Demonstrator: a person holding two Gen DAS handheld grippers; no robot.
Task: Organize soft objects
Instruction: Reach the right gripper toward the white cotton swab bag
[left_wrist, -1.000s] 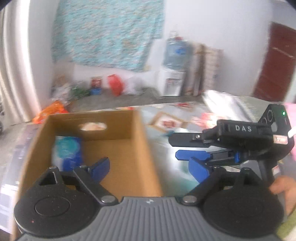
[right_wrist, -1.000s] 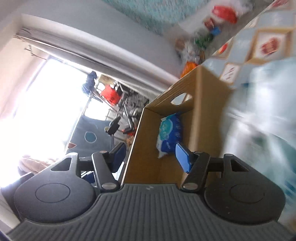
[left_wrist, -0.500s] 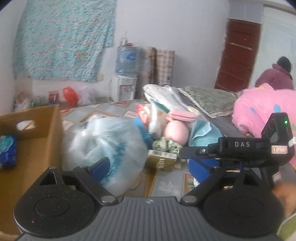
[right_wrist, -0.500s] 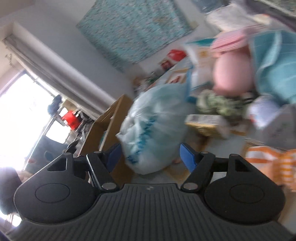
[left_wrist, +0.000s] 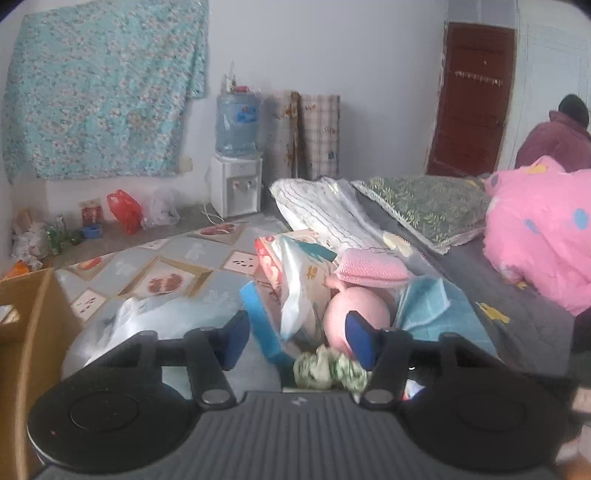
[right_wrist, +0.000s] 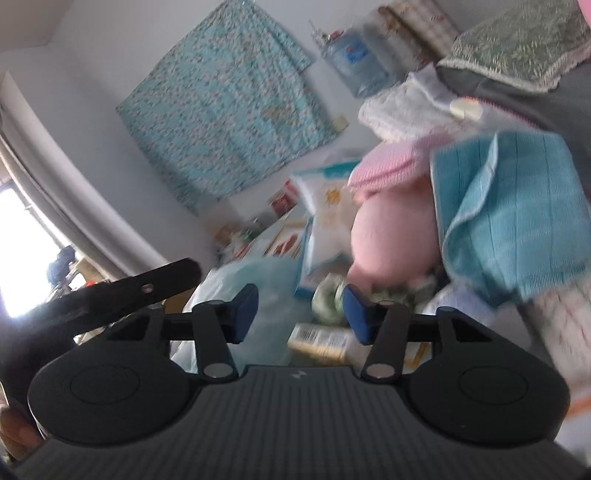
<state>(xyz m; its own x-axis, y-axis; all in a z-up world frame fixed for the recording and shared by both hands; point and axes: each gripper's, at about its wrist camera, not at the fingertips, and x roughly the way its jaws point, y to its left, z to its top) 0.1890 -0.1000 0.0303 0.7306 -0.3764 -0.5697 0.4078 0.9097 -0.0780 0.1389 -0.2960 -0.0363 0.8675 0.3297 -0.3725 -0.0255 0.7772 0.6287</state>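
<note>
White wall, floral cloth, brown door, water dispenser

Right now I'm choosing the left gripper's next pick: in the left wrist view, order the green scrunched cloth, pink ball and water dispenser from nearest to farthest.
1. green scrunched cloth, just ahead, between the fingers.
2. pink ball, behind it, right of centre.
3. water dispenser, far back by the wall.

ahead of the left claw a smooth matt pink ball sits beside a ribbed teal cloth and a nubbly pink knit pad; left of it, a thin glossy plastic bag meets a matt cardboard box.
</note>
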